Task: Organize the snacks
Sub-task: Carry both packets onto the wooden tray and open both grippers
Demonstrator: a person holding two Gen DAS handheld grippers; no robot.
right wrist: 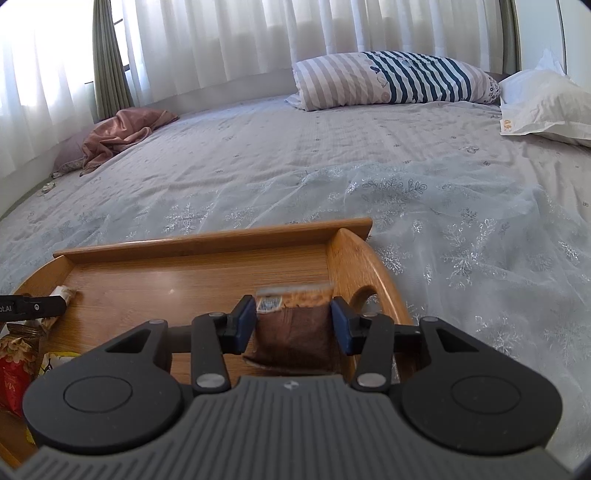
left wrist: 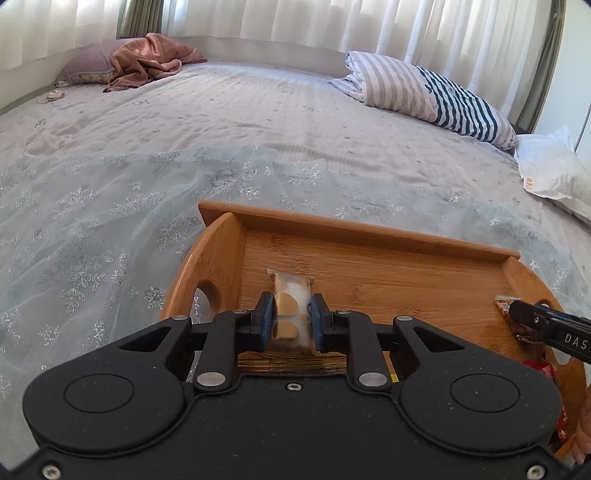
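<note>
Low centre of the left wrist view: left gripper (left wrist: pixel 291 317), jaws clamped on a clear-wrapped biscuit packet (left wrist: pixel 291 306), blue pads pressed against both long sides, far end of the packet sticking out past the fingertips over the tray floor. Beneath it, wooden tray (left wrist: pixel 369 236) on the bed. At the right edge of that view, right gripper (left wrist: pixel 517 314) seen side-on with a brown wrapper in it.

Low centre of the right wrist view: right gripper (right wrist: pixel 293 321), jaws closed on a brown snack packet (right wrist: pixel 295 325), pads against both sides, packet blurred, close to the tray's right wall and handle hole. Lower left there: red snack bag (right wrist: pixel 14 373).

Further up: grey bedspread (right wrist: pixel 295 155), striped pillow (right wrist: pixel 395 81), pink blanket (left wrist: pixel 147 59) upper left, white curtains (right wrist: pixel 258 33) behind.
</note>
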